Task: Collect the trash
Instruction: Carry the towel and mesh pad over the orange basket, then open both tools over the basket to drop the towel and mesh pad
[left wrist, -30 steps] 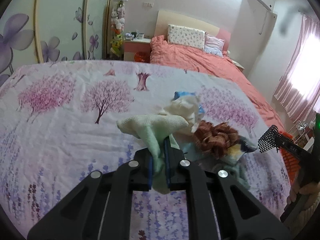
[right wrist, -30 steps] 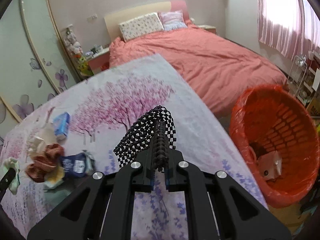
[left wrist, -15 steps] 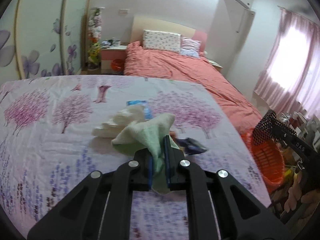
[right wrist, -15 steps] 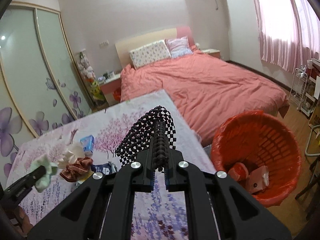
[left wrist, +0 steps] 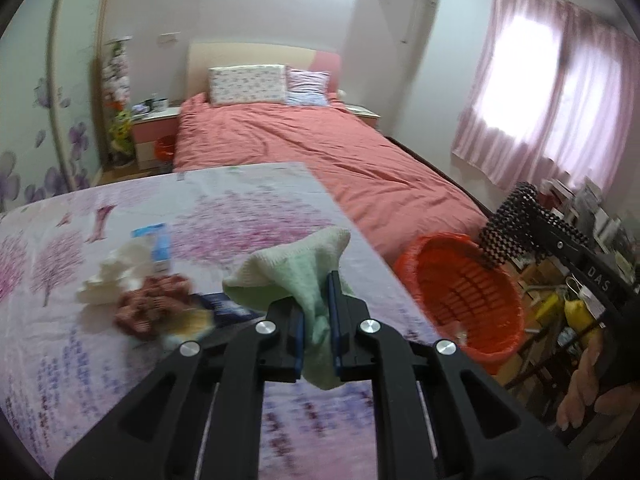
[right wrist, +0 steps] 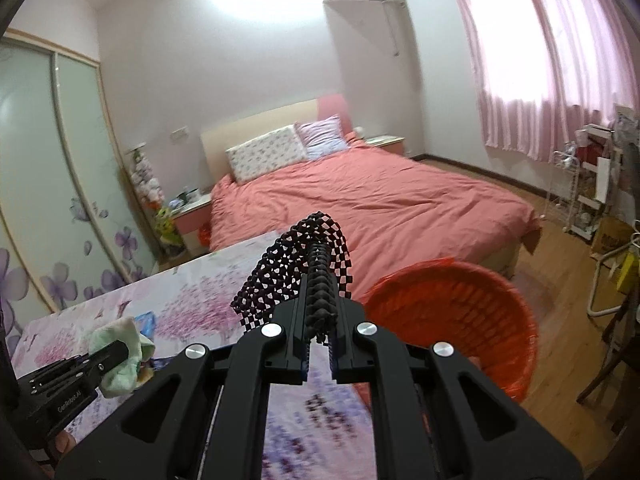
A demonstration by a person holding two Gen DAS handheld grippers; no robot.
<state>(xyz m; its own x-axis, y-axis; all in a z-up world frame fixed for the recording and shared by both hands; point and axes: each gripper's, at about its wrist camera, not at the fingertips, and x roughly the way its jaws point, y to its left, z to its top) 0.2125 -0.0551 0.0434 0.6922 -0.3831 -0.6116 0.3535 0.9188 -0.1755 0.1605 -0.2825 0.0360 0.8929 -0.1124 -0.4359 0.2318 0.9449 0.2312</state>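
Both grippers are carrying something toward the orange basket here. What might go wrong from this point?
The left gripper pinches only a fold of the green cloth, so the loose bulk could slip free or snag short of the orange basket. The black mesh piece in the right gripper sticks out wide and might catch the rim. More trash on the floral sheet remains uncollected.

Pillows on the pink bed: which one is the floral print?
The larger white pillow, speckled with small flowers, on the left as the left wrist view shows the headboard. The smaller pillow beside it on the right is striped in pale pink and lilac.
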